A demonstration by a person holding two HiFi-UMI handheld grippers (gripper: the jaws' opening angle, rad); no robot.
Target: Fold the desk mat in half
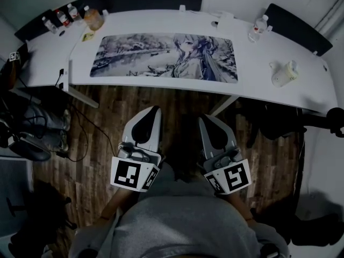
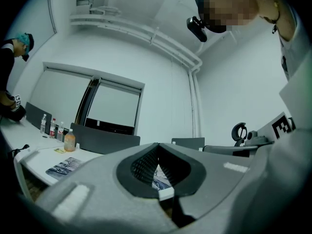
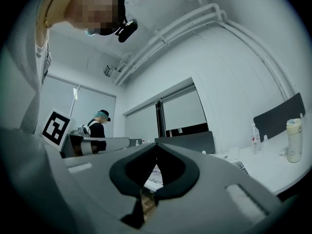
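Jaws pressed together and empty, the left gripper (image 1: 155, 109) and right gripper (image 1: 203, 119) hang short of the white desk (image 1: 279, 98), where the illustrated desk mat (image 1: 165, 57) lies flat, unfolded. A clean fold likely means pinching two corners of one edge and carrying them evenly onto the opposite edge.

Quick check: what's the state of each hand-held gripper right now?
Left hand-held gripper: closed, holding nothing.
Right hand-held gripper: closed, holding nothing.

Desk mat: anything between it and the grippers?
Head view: below the mat only bare desk edge and wood floor; left gripper and right gripper, shut, hang short of it.
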